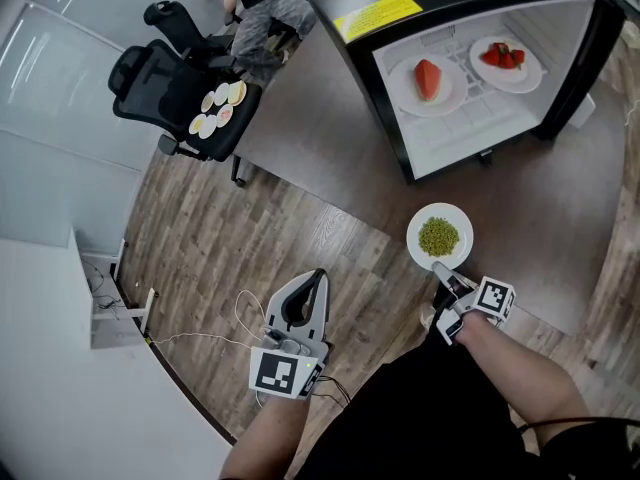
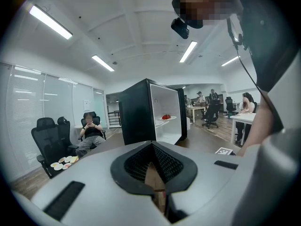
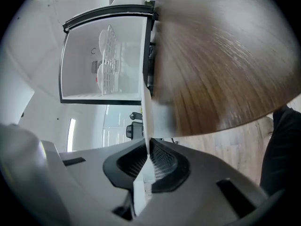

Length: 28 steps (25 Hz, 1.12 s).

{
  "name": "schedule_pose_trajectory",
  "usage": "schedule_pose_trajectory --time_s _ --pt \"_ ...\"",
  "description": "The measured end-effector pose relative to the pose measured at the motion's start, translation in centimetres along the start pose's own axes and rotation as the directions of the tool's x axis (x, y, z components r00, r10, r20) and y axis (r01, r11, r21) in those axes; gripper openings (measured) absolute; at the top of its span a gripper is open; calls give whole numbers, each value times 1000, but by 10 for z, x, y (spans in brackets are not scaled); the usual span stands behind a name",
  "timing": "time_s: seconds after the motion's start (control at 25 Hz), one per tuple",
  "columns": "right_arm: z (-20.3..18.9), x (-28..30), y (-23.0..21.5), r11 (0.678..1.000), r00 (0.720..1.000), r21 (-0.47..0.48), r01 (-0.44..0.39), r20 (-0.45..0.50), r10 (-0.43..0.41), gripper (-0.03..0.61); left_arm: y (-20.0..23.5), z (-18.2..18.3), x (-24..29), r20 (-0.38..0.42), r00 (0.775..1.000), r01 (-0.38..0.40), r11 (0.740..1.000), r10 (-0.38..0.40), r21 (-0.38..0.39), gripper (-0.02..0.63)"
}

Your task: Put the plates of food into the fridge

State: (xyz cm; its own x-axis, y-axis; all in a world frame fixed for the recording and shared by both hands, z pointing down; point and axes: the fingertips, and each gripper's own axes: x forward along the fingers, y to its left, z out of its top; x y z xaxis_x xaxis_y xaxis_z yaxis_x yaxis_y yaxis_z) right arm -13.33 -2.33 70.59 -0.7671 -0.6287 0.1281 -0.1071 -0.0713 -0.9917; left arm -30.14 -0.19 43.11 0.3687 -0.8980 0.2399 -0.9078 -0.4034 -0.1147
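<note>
Black fridge (image 1: 450, 133) stands on brown bench (image 1: 320, 118), door open, white interior lit. On its wire shelf (image 1: 470, 103) sit two white plates side by side: plate with a red-orange piece (image 1: 428, 81) on the left, plate with red pieces (image 1: 505, 61) on the right. Third white plate of green peas (image 1: 440, 236) is outside, before the open front and over the bench edge, roughly level, its near rim pinched in the right tool (image 1: 440, 268).
</note>
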Motion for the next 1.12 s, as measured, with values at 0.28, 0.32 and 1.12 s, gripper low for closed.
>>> schedule_pose_trajectory --time_s 0.28,0.32,1.12 --pt "16 -4 18 1000 1000 -3 -19 19 19 18 -5 13 17 34 999 26 1000 -26 -6 5" --pt "20 -5 20 1000 1000 -11 -13 22 13 18 -5 15 20 38 999 31 999 -30 -8 5" --pt "129 -10 109 995 997 -61 -74 29 76 18 -14 57 113 93 994 63 997 -59 -40 5"
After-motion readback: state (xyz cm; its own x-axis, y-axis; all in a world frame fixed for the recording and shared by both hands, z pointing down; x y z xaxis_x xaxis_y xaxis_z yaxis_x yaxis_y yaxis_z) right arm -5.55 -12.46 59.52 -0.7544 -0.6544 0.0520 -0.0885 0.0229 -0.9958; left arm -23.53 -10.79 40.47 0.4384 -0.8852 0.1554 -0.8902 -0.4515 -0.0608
